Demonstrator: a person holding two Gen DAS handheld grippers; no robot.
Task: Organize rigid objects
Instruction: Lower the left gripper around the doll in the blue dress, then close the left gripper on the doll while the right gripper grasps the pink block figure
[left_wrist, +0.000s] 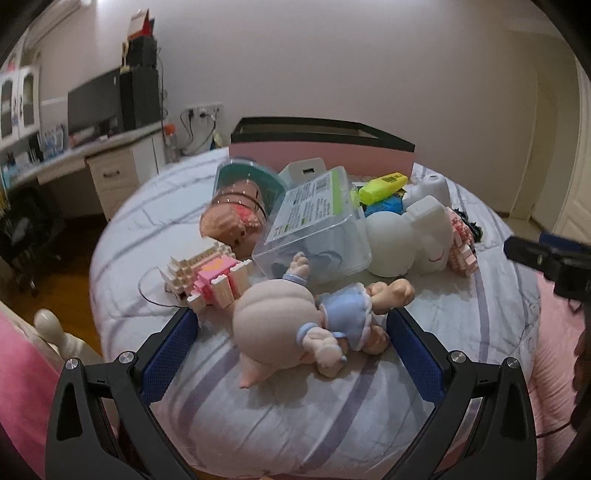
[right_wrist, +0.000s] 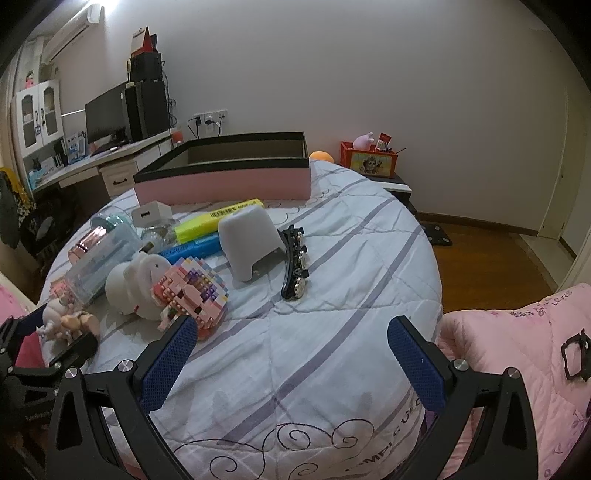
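Observation:
A doll figurine in a blue dress lies face down on the striped bedspread. My left gripper is open, one blue-padded finger on each side of the doll, not touching it. My right gripper hangs open over bare bedspread with nothing between its fingers. Ahead of it lie a black hair clip, a grey cup-shaped piece, a pink block model and a white rabbit figure. A pink box with a black rim stands open at the far side of the bed.
Also in the pile are a clear plastic box, a block castle, a teal-lidded clear cylinder and a yellow highlighter. A pink quilt lies to the right. Desk with monitor stands at the back left.

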